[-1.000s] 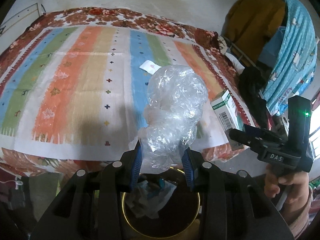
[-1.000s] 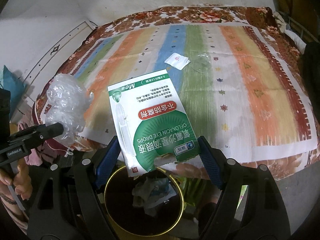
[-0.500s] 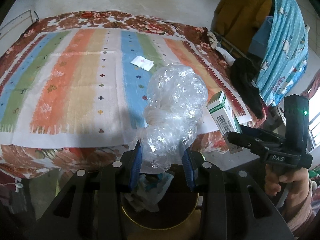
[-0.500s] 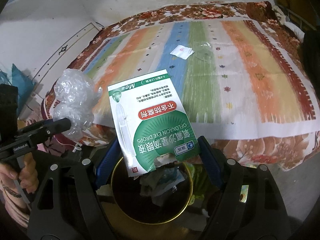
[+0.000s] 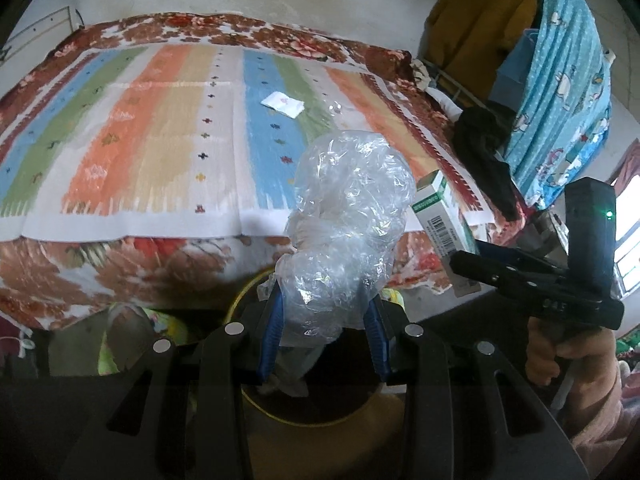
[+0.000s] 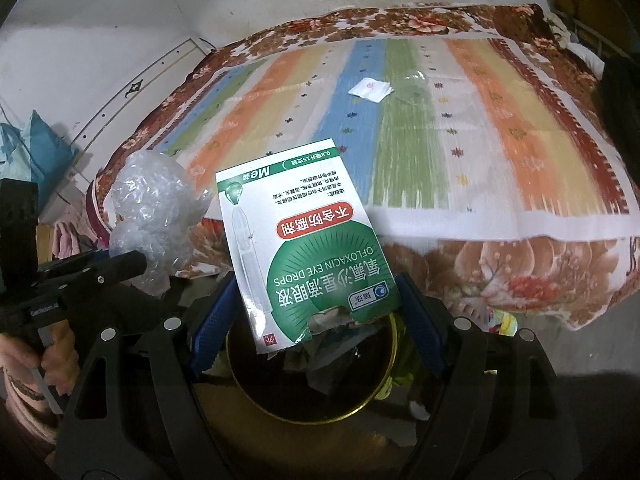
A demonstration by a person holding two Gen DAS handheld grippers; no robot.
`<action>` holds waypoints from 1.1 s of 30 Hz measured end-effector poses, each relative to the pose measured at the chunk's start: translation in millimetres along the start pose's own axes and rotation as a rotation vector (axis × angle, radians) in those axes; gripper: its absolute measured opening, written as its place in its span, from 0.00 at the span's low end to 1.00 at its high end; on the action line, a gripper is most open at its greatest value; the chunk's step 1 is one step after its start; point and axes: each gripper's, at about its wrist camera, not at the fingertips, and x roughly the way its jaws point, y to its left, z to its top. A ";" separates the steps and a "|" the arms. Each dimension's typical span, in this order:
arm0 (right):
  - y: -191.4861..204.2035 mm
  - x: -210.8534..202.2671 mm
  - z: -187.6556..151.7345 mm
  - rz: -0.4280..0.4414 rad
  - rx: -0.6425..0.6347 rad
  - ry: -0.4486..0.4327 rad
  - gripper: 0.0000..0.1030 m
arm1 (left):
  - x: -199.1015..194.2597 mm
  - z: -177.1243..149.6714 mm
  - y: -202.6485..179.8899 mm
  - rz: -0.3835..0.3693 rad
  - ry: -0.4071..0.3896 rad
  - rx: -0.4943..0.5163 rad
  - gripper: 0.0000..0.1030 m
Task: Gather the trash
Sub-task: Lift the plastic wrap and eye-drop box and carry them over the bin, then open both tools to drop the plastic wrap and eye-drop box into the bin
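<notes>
My left gripper [image 5: 325,330] is shut on a crumpled clear plastic bag [image 5: 348,224] and holds it over a dark trash bin with a gold rim [image 5: 304,420]. My right gripper [image 6: 316,328] is shut on a green and white eye-drops box [image 6: 304,248] above the same bin [image 6: 312,396], which holds crumpled paper. The bag also shows at the left of the right wrist view [image 6: 156,216], and the box at the right of the left wrist view [image 5: 440,216]. A small white wrapper [image 5: 282,103] and a clear plastic scrap [image 6: 412,90] lie on the bed.
A bed with a striped cloth [image 5: 160,128] over a floral blanket [image 6: 520,268] fills the view ahead. Hanging clothes and a blue curtain [image 5: 560,80] stand at the right of the bed. A white wall [image 6: 120,20] is behind.
Both grippers have drawn back and down from the bed with their loads. The bed edge now sits higher in view and the bin lies under both grippers.
</notes>
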 end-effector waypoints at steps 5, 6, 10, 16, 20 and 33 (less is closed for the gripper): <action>3.3 -5.2 -18.7 0.024 0.008 0.011 0.72 | 2.6 -15.2 0.8 -0.004 0.051 -0.026 0.35; 4.8 -6.4 -21.6 0.028 0.004 0.014 0.72 | 3.5 -17.1 0.7 -0.009 0.061 -0.029 0.35; 7.7 -7.1 -32.6 0.038 0.010 0.037 0.71 | 3.2 -22.1 0.7 -0.020 0.075 -0.037 0.35; 8.1 -4.2 -36.8 0.041 0.022 0.057 0.72 | 3.4 -24.8 5.0 -0.023 0.080 -0.067 0.35; 8.6 3.1 -35.4 0.037 0.025 0.076 0.72 | 5.5 -24.0 5.3 -0.016 0.086 -0.077 0.35; 4.8 15.4 -33.6 0.057 0.054 0.119 0.82 | 15.3 -18.2 8.7 -0.008 0.102 -0.108 0.58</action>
